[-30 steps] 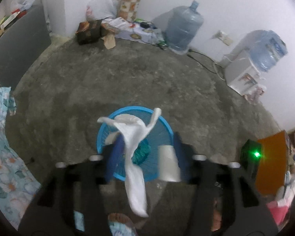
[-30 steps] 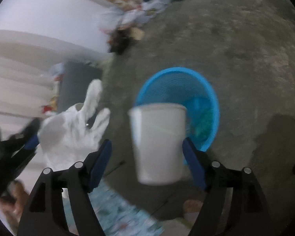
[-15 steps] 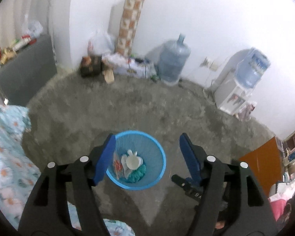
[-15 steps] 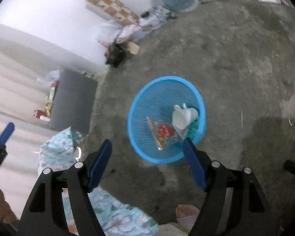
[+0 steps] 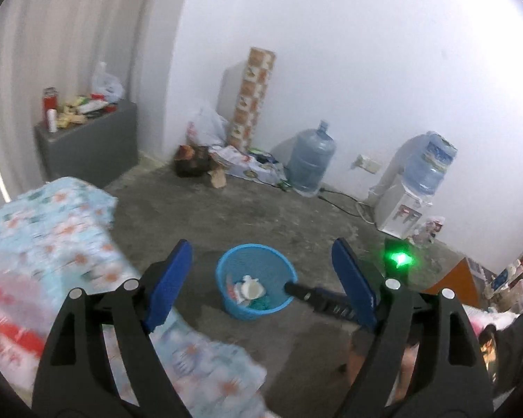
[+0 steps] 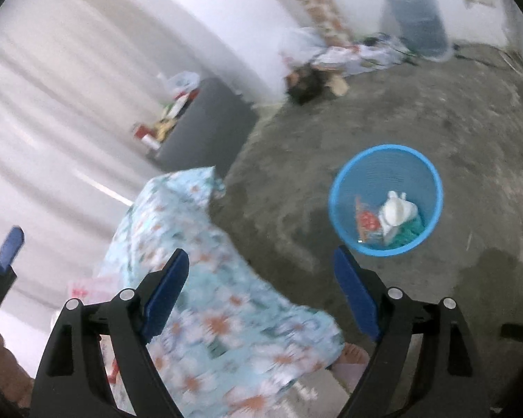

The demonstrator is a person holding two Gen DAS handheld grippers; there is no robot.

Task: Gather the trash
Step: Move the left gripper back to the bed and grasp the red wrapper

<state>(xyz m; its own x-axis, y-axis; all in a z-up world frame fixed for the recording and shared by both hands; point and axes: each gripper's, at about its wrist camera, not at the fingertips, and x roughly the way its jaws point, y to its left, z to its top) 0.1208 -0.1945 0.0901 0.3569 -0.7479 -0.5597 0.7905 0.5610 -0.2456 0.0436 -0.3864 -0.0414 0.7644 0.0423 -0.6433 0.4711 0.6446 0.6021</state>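
a lived-in home room: concrete floor, water dispenser, floral bedsheet, cluttered grey cabinet.

basket: blue plastic mesh | floor: rough concrete | bedcover: floral cloth

Floral cloth motion-blurred; left gripper cut off at frame edge

The blue mesh bin stands upright on the concrete floor. Inside lie a white cup on its side, a red wrapper, and green trash.
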